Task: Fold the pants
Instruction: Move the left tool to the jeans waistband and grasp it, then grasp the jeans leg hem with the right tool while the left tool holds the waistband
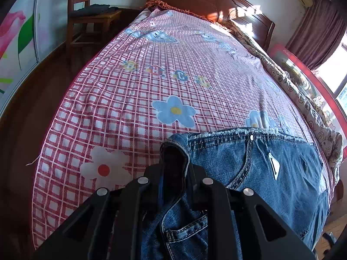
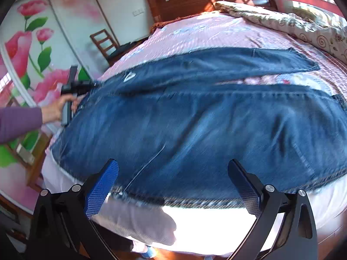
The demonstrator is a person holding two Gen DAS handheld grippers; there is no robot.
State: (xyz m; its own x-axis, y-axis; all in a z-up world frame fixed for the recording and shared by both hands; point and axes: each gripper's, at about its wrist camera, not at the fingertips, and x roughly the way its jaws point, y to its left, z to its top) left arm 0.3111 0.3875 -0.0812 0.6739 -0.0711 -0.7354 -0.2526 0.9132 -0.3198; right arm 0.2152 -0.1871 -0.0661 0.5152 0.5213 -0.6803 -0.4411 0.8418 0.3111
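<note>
Blue denim jeans (image 2: 195, 125), spread flat across the red-checked flowered bedsheet (image 1: 134, 91), both legs laid side by side in the right wrist view, waistband at the sheet's near edge in the left wrist view. Left gripper (image 1: 173, 169): jaws clenched on a raised fold of the jeans' waistband, seen close only in its own view; from the right wrist view it shows small at the jeans' far left, held by a hand (image 2: 57, 108) in a purple sleeve (image 2: 19, 121). Right gripper (image 2: 173, 186): jaws released, spread wide above the jeans' near hem, blue pads (image 2: 102, 188) clear of the denim; patterned quilt (image 2: 292, 23) bunched beyond the jeans, wooden chair (image 1: 86, 19) beside the bed.
</note>
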